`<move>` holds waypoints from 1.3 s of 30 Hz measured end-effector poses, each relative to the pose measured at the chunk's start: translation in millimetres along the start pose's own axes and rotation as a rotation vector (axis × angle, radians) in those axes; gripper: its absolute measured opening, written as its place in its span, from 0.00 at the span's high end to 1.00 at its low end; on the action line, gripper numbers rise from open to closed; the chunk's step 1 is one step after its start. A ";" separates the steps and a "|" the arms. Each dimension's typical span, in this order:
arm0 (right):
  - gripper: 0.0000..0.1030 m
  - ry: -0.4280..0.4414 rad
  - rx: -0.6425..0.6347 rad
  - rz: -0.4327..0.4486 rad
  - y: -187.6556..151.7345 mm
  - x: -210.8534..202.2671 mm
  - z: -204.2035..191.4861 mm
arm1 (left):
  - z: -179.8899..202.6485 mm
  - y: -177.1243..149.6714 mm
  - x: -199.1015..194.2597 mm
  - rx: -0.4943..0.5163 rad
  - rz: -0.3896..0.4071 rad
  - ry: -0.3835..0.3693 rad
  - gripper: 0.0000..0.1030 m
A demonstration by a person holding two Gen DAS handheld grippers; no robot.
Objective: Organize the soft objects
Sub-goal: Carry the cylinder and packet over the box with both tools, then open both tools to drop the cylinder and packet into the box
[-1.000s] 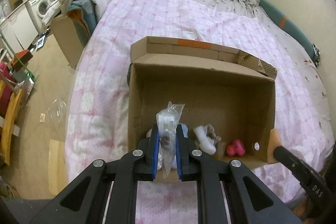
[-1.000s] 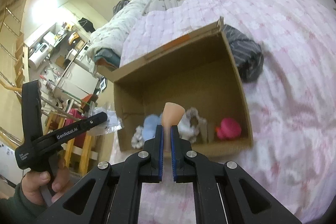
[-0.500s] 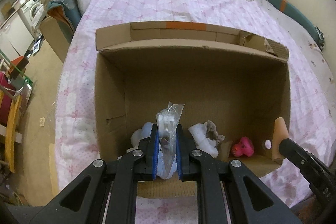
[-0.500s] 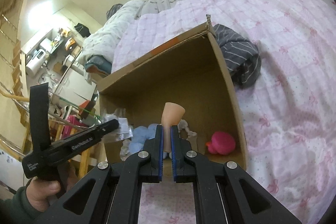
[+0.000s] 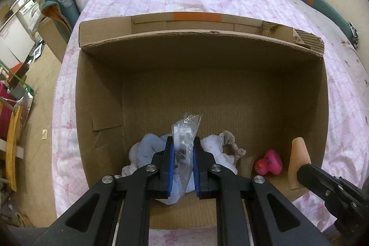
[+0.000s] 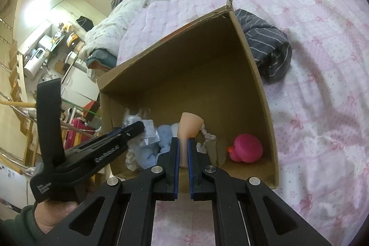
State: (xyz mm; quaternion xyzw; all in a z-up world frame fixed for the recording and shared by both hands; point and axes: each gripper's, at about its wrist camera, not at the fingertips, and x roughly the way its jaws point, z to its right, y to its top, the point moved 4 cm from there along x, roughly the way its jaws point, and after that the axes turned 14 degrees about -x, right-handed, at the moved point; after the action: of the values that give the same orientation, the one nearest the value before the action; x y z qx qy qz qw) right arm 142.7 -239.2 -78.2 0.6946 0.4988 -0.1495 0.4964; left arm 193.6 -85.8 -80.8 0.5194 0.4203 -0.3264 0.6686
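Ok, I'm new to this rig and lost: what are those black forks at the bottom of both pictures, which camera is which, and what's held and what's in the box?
The forks are hand-held grippers, one in each of a person's hands, each with a camera looking along its fingers. One picture looks along the left gripper, which is shut on a clear plastic bag with something white inside. The other looks along the right gripper, shut on a peach cone-shaped piece. Each view also catches the other gripper at its edge. Both are at the mouth of a cardboard box lying on a bed with a pink quilt. Inside lie a light blue plush, white and beige soft pieces and a pink rubber duck. A striped grey cloth lies beside the box.
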 end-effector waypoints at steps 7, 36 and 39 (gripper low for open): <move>0.92 -0.006 0.012 -0.018 0.4 5.1 1.4 | -3.9 1.3 -2.8 -0.045 -0.004 -0.008 0.65; 0.00 -0.117 -0.097 0.293 16.7 -58.2 -21.4 | -42.1 4.5 -87.0 -0.062 0.231 -0.022 0.33; 0.00 -0.168 -0.187 0.304 16.4 -69.2 -38.6 | -51.2 -0.8 -108.2 -0.053 0.274 -0.034 0.23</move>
State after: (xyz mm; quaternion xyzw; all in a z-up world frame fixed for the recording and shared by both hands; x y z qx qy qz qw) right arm 113.8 -244.7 -2.9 0.6977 0.3567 -0.0834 0.6156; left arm 134.6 -36.4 10.8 0.5486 0.3426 -0.2296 0.7273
